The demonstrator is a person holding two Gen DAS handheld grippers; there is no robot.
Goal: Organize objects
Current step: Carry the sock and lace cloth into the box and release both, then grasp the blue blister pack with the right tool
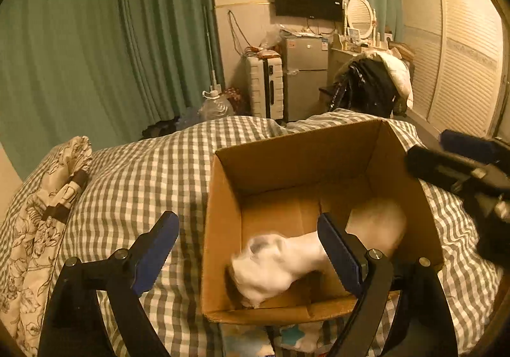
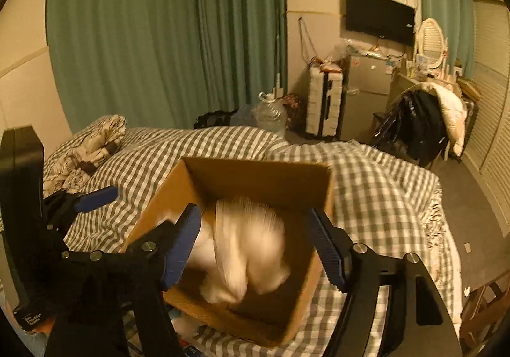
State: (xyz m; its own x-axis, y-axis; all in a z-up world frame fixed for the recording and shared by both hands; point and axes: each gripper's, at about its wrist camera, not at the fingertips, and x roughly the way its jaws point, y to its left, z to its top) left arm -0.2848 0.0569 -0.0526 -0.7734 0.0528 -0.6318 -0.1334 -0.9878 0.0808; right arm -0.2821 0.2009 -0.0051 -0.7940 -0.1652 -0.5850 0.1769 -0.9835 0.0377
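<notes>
2 released tools, the left tool (image 1: 248,248) and right tool (image 2: 255,245), are held over the cardboard box (image 1: 223,229) at lower centre, where blurred white cloth (image 1: 271,264) is seen; snagged fabric could be dragged out.

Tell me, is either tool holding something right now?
No. The left tool and right tool are both open with nothing between their pads. The blurry white cloth is loose inside the cardboard box.

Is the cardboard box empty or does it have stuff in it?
Not empty. The open-topped cardboard box holds a blurred white cloth item, seen inside its walls in both wrist views. Both tongs, left and right, are open.
</notes>
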